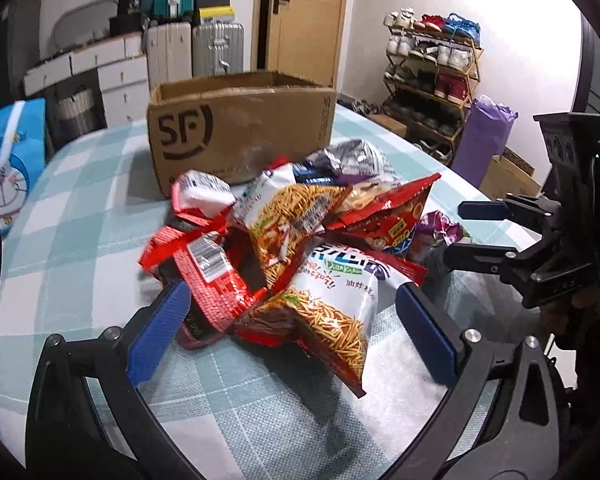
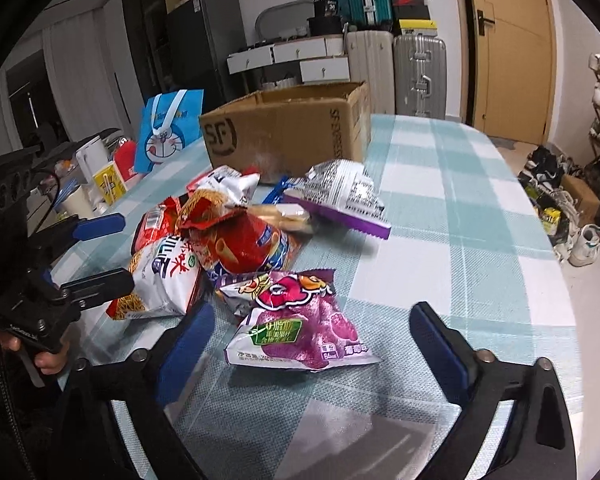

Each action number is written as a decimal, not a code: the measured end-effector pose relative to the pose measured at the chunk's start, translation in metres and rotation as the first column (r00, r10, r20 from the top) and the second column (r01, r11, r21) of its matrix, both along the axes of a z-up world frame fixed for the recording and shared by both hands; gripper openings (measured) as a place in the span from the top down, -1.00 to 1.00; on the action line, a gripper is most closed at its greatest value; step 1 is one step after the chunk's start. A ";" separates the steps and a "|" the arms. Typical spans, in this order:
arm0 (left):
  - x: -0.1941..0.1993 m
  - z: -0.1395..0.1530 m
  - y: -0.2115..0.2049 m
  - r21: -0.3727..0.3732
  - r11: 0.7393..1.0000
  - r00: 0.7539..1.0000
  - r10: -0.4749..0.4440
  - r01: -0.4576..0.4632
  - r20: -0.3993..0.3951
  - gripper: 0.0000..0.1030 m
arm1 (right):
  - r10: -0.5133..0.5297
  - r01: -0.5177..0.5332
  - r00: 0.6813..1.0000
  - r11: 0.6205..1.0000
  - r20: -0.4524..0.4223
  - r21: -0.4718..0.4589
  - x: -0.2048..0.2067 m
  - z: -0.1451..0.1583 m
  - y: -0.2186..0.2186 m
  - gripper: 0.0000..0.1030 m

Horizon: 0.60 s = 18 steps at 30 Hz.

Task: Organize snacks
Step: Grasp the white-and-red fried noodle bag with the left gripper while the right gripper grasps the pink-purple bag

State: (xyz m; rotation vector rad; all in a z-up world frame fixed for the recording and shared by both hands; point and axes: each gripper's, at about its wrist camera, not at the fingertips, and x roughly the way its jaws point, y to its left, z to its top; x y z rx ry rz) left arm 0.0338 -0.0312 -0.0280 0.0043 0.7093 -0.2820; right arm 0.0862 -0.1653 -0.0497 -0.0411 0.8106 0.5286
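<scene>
Our left gripper (image 1: 288, 332) gapes wide around the noodle-snack bag (image 1: 332, 316), gripping nothing; our right gripper (image 2: 312, 344), equally wide and empty, brackets the purple gummy bag (image 2: 300, 332). Closing carelessly, we risk snagging neighbouring packets, dragging the pile (image 1: 300, 232) short of the cardboard box (image 1: 240, 128).

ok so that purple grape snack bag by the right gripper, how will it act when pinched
The purple grape bag looks puffed with air, so probably light and squashy. Its glossy film may slip between the open right gripper fingers. The crimped top edge seems the firmer place to pinch.
</scene>
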 end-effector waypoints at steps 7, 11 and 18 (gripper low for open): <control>0.014 -0.008 -0.012 0.019 0.997 0.996 -0.069 0.070 -0.048 -0.98 | 0.041 -0.042 0.997 0.999 -0.064 -0.012 0.008 -0.013 0.005 -0.70; 0.020 -0.012 -0.024 0.019 0.991 0.989 -0.127 0.129 -0.079 -0.88 | 0.047 -0.047 0.995 0.999 -0.089 -0.005 0.014 -0.017 0.005 -0.66; 0.030 -0.019 -0.039 0.051 0.982 0.978 -0.172 0.179 -0.116 -0.15 | 0.062 -0.064 0.992 0.998 -0.107 -0.016 0.020 -0.021 0.008 -0.59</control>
